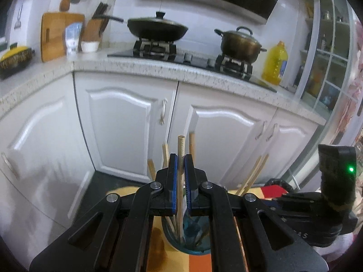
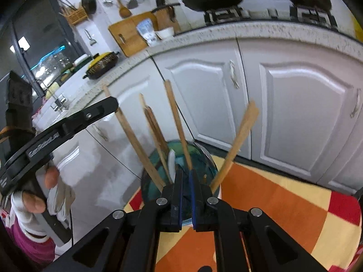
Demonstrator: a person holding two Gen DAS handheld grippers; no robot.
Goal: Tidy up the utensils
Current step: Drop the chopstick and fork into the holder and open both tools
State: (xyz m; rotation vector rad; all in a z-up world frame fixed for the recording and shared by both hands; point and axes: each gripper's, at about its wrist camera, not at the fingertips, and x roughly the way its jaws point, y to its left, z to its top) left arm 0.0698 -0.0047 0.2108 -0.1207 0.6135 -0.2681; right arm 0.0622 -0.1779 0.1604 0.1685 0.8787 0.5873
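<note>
A blue glass cup stands on the checked tablecloth and holds several wooden chopsticks and a white spoon. My right gripper hovers at the cup's near rim, shut on a chopstick that slants up and away from the pads. Seen from the left wrist, my left gripper is shut on another chopstick, which stands upright with its lower end inside the cup. That left gripper also shows from the side in the right wrist view, with a person's gloved hand behind it.
The orange, yellow and red tablecloth covers the table. White cabinet doors stand close behind, under a speckled counter. On the counter sit a wok, a pot, an oil bottle and a cutting board.
</note>
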